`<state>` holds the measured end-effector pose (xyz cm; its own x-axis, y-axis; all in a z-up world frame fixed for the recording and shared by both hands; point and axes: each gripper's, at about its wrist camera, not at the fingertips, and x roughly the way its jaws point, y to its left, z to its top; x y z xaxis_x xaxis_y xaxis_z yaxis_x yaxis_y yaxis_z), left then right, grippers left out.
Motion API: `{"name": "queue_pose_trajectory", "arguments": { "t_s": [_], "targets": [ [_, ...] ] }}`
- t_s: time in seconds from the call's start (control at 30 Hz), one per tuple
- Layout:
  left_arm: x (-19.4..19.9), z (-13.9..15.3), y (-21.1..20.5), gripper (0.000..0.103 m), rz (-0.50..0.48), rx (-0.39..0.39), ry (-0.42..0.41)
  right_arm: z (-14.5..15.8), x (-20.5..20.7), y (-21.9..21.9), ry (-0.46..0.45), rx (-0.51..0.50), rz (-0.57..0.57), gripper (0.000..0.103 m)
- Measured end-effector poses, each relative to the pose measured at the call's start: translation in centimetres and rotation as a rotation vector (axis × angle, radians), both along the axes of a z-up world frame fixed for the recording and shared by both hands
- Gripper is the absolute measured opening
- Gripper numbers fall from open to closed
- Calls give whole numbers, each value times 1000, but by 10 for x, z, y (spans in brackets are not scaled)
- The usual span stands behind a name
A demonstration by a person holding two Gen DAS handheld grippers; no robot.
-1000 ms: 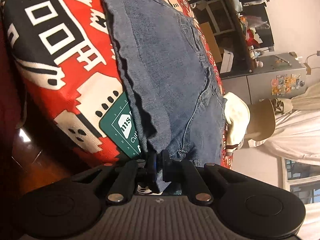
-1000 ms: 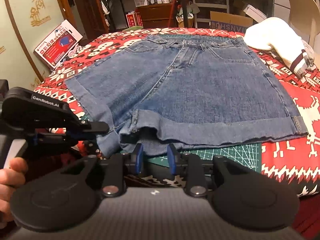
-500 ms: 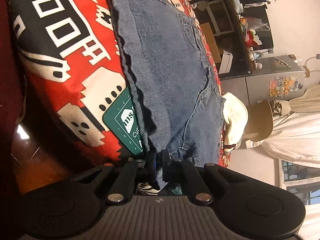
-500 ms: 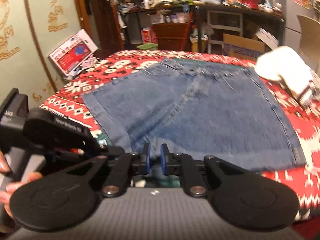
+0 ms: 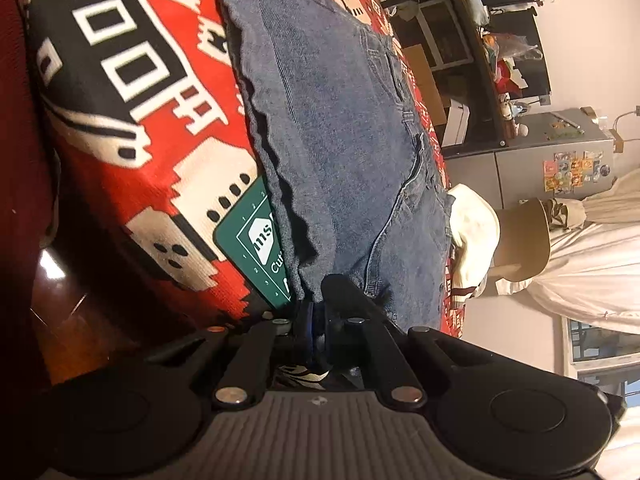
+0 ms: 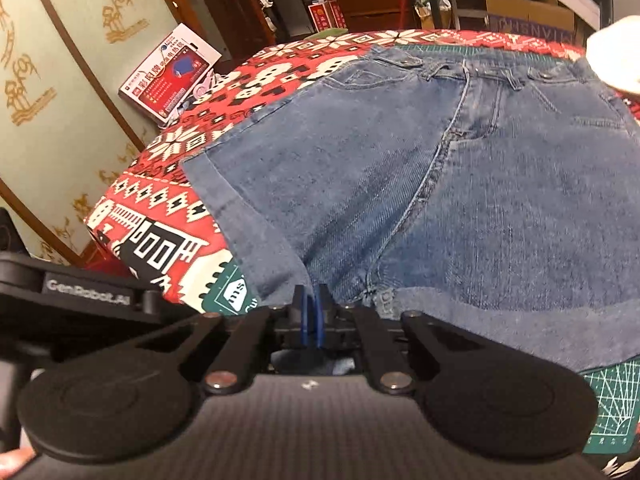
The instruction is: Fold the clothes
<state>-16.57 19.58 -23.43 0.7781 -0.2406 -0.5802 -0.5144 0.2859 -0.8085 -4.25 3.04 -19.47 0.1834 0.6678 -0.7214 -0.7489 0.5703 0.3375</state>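
The denim shorts (image 6: 460, 184) lie flat on the patterned cloth (image 6: 168, 208), waistband at the far side. Both claws — left gripper (image 5: 316, 322) and right gripper (image 6: 310, 320) — are clenched on the near hem, so the fold runs away toward the waistband.

We see blue denim shorts (image 6: 460, 184) spread flat and front-up, waistband at the far edge, cuffed leg hems nearest the right tongs (image 6: 311, 314), which pinch the hem at the crotch; the left tongs (image 5: 316, 320) grip the same hem alongside.
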Motion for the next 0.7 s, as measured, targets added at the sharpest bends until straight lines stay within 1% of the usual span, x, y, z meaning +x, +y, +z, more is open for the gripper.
{"name": "queue_pose_trajectory", "arguments": {
  "t_s": [0.03, 0.1, 0.17, 0.23, 0.3, 0.4, 0.47, 0.57, 0.7],
  "targets": [
    [-2, 2, 2, 8, 8, 5, -7, -1, 0, -1, 4, 4, -2, 4],
    [-7, 7, 10, 9, 36, 22, -26, -1, 0, -2, 11, 11, -7, 4],
    [-8, 8, 19, 19, 57, 25, -38, -3, 0, -1, 17, 18, -14, 4],
    [-7, 5, 27, 22, 76, 20, -33, -4, 1, -2, 28, 25, -20, 4],
    [-6, -1, 31, 23, 82, -9, -26, -4, 2, -2, 37, 30, -23, 4],
    [-5, -8, 35, 28, 97, -56, -36, -4, 2, -2, 37, 31, -27, 4],
    [-4, -9, 37, 35, 103, -69, -51, -4, 2, -2, 35, 31, -28, 4],
    [-3, -10, 40, 41, 115, -96, -72, -4, 2, -1, 36, 32, -28, 4],
    [-4, -10, 41, 42, 120, -126, -83, -4, 1, 0, 35, 31, -26, 4]
  ]
}}
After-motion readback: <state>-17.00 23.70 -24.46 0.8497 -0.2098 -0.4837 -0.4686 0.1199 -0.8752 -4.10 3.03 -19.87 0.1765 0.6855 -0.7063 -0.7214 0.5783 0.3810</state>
